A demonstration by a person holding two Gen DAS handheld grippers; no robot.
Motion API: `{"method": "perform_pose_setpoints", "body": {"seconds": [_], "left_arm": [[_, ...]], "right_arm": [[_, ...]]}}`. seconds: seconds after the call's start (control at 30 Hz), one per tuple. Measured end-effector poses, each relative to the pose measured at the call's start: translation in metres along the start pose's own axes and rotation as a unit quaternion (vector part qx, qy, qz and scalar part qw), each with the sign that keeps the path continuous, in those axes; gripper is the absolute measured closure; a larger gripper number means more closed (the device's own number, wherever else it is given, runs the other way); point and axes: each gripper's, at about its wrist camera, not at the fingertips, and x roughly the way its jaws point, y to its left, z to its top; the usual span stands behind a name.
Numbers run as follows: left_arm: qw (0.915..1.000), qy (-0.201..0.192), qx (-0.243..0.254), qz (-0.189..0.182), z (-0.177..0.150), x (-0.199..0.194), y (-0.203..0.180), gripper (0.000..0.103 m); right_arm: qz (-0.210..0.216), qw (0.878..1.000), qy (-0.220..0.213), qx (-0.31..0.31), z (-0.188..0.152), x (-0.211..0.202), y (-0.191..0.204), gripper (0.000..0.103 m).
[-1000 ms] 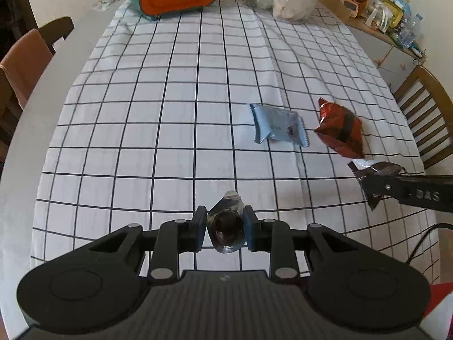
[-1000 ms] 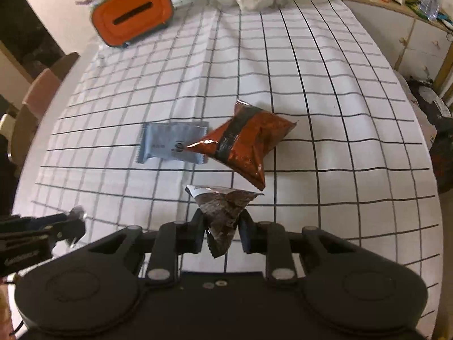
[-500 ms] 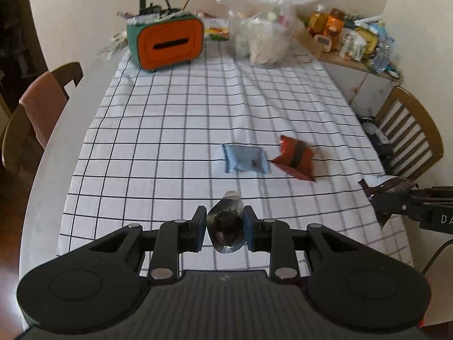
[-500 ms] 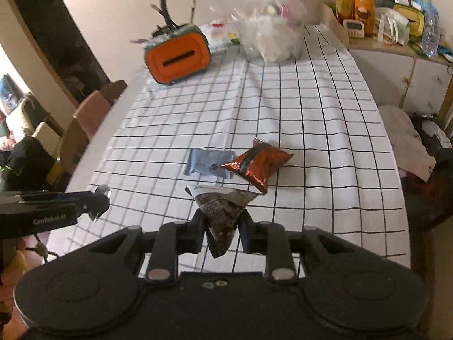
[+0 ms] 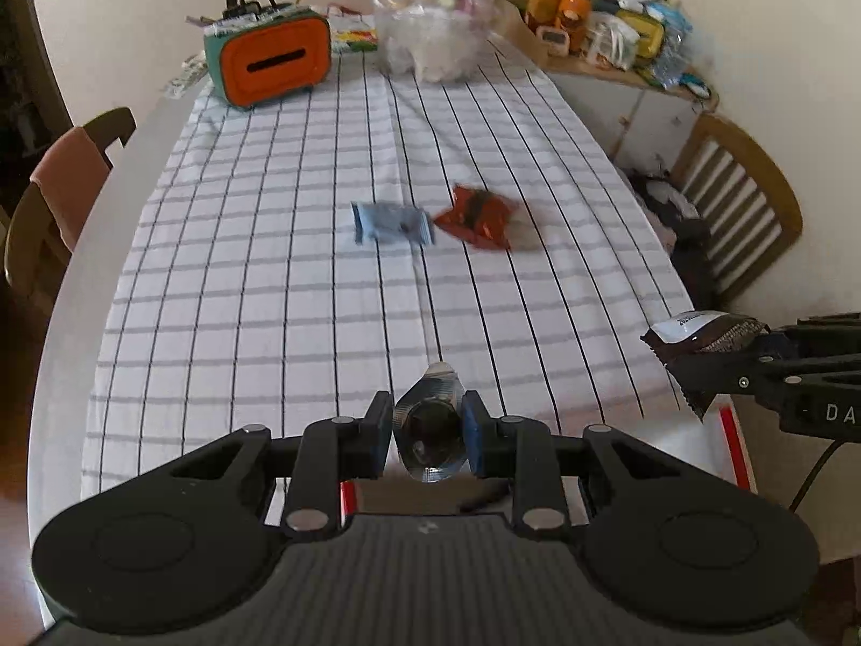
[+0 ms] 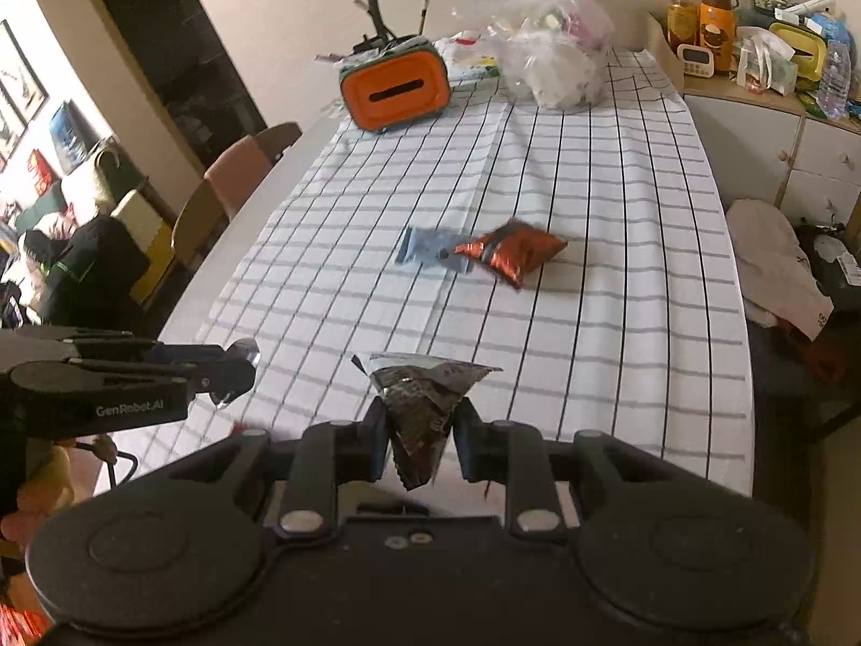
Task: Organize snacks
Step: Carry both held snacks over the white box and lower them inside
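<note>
My left gripper (image 5: 428, 430) is shut on a small silver snack packet (image 5: 430, 433), held in the air near the table's front edge. My right gripper (image 6: 420, 422) is shut on a dark brown snack bag (image 6: 422, 409), also held up off the table; it shows in the left wrist view (image 5: 705, 347) at the right. A light blue snack packet (image 5: 390, 222) and a red-orange snack bag (image 5: 476, 215) lie side by side mid-table on the checked tablecloth (image 5: 269, 269). They also show in the right wrist view, the blue packet (image 6: 428, 250) and the red bag (image 6: 511, 250).
An orange and teal box (image 5: 272, 62) and a clear plastic bag (image 5: 436, 37) stand at the table's far end. A white box with a red edge (image 5: 721, 441) sits below my grippers. Wooden chairs (image 5: 737, 199) stand on both sides. A cluttered cabinet (image 6: 769, 81) is at the right.
Both grippers have pulled back and up from the table with their packets; the blue and red snacks now look farther away and have not moved.
</note>
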Motion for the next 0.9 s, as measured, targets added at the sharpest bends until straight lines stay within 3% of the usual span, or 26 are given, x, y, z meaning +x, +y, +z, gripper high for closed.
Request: {"method": "perform_pose_setpoints", "body": {"seconds": [0.5,0.9], "left_arm": [[0.9976,0.062,0.024,0.017,-0.064,0.025,-0.045,0.076],[0.9902,0.122,0.038,0.055,-0.071,0.064,-0.056,0.076]], "right_arm": [[-0.011,0.996,0.07,-0.055,-0.089,0.022,0.01,0.079],[-0.043,0.99,0.109,-0.079,-0.112,0.052,0.015,0.079]]}}
